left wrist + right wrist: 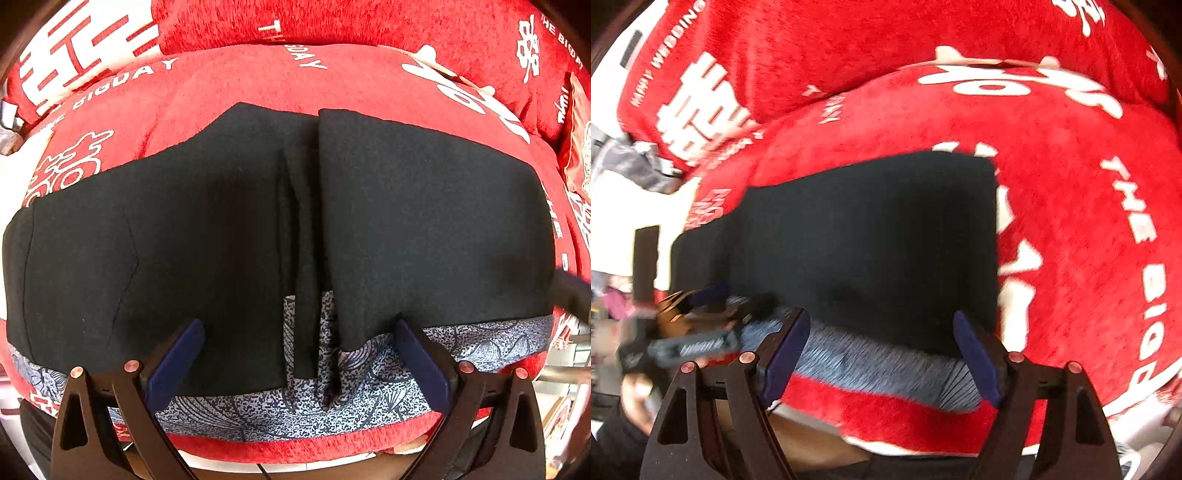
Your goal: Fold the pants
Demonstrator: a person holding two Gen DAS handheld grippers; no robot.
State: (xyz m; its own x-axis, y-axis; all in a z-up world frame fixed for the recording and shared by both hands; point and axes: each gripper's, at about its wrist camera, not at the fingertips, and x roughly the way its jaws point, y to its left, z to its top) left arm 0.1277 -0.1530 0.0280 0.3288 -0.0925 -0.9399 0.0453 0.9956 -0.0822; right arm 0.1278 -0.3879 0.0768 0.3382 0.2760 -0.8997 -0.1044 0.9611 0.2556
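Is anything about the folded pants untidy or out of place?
Yes. In the left wrist view, the black pants show an uneven overlap at the middle, and their gray patterned lining sticks out along the near edge. Nothing looks damaged.

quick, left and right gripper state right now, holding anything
Left gripper: open, holding nothing, fingers spread above the near edge of the black pants.
Right gripper: open, holding nothing, over the pants' patterned waistband.
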